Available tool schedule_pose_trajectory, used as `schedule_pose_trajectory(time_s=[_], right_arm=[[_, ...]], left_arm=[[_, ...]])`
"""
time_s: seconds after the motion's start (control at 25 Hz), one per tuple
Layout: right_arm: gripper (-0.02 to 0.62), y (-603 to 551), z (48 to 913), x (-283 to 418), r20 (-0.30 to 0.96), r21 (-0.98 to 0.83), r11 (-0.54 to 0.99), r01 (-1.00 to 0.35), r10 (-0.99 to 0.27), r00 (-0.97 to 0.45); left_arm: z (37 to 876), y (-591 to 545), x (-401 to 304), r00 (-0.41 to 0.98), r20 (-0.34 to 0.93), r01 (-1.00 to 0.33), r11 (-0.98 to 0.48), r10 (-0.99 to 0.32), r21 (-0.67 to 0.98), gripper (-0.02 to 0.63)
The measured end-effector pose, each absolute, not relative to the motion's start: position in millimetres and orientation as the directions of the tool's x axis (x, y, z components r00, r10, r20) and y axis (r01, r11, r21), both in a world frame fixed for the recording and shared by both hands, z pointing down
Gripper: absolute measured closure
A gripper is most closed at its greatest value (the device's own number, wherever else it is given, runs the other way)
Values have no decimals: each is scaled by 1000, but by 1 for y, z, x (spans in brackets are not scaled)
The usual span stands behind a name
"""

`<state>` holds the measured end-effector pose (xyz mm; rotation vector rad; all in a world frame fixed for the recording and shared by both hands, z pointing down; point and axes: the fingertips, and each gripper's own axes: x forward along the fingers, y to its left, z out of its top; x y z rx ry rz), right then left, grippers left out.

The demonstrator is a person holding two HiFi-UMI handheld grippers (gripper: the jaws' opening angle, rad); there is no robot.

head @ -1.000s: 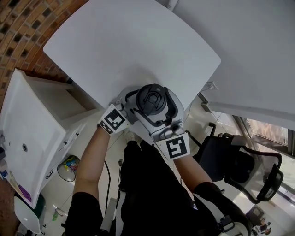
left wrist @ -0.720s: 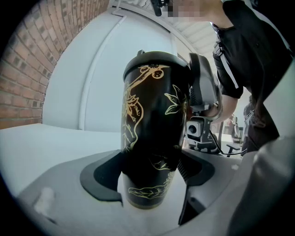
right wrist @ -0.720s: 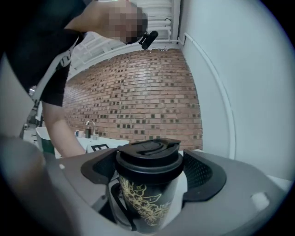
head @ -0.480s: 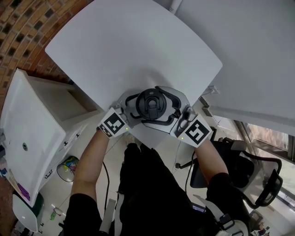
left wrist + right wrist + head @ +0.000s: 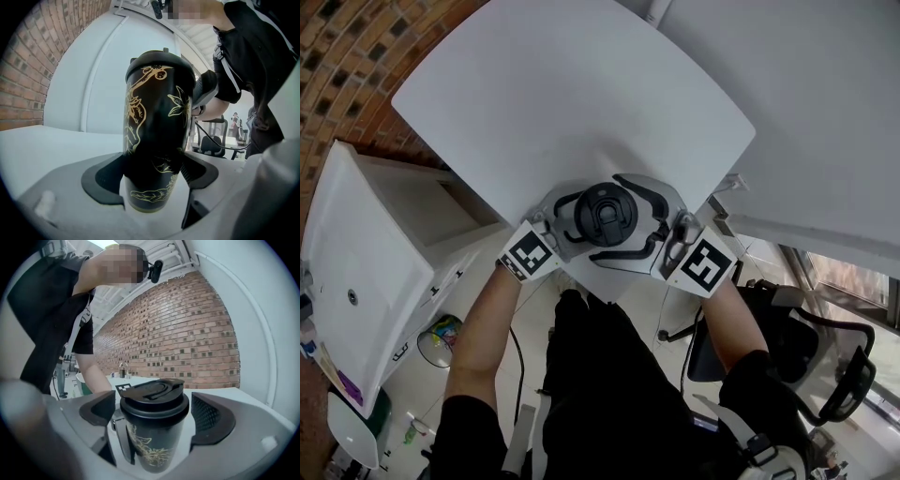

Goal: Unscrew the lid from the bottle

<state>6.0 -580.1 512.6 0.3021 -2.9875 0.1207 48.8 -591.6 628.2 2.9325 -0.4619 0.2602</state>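
Left gripper view: shows a black bottle (image 5: 157,117) with gold drawings, upright at centre, pinched low on its body by the left gripper (image 5: 152,178), pads pressing in from 3 and 9 o'clock.

Right gripper view: shows the lid (image 5: 153,397) still screwed on, framed by the right gripper (image 5: 152,413) with jaws opening, pads clear of it at 3 and 9 o'clock.

Head view: looks down on the lid near the 6 o'clock edge of the white table (image 5: 572,94), with the left gripper reaching in from 8 o'clock and the right from 4 o'clock.

Probably a regrip between turns: seat level on the lid rim, squeeze firmly, twist anticlockwise, keep the lower clamp steady
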Motion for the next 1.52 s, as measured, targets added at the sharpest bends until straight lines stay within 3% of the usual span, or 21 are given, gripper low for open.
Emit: schedule_pose_trajectory(time_s=[0.28, 0.68, 0.88, 1.2, 1.52], right_arm=[[96, -584, 512, 12, 43, -51, 811, -583, -581, -813], [129, -597, 510, 5, 41, -30, 699, -715, -714, -699], [146, -595, 515, 6, 51, -43, 755, -654, -652, -756], [135, -589, 517, 1, 81, -61, 923, -380, -375, -923], [135, -582, 518, 0, 142, -77, 984, -160, -148, -979]], left_arm=[[628, -592, 49, 938, 199, -314, -940, -285, 133, 229], [629, -591, 49, 935, 200, -322, -936, -292, 144, 227], [629, -592, 49, 935, 200, -323, -936, -292, 141, 227], [630, -591, 49, 935, 201, -323, -936, -293, 141, 227], [630, -591, 50, 935, 201, -323, -936, -293, 139, 227]])
